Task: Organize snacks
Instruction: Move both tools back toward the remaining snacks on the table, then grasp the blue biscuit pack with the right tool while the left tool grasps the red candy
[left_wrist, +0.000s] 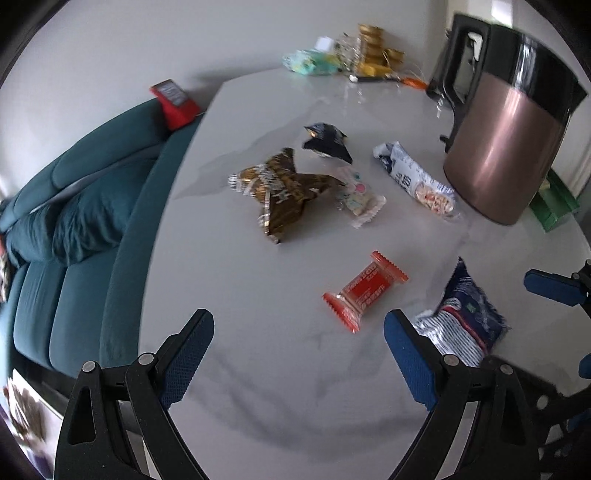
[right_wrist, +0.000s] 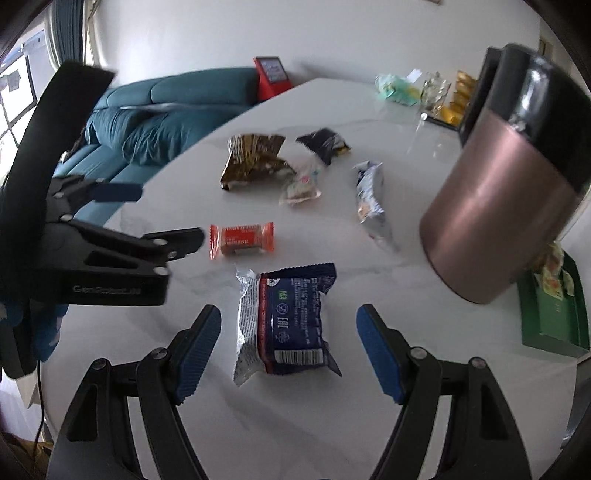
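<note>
Right wrist view: my right gripper (right_wrist: 289, 345) stands wide open and empty, with the blue snack packet (right_wrist: 291, 319) flat on the table (right_wrist: 295, 424) between its fingers. Light, soft, crinkly; take across the puffed middle. Left gripper (left_wrist: 298, 356) likewise open, empty.

Left gripper (left_wrist: 299, 350) gapes above the table (left_wrist: 258, 387) near an orange candy (left_wrist: 364, 290)
</note>
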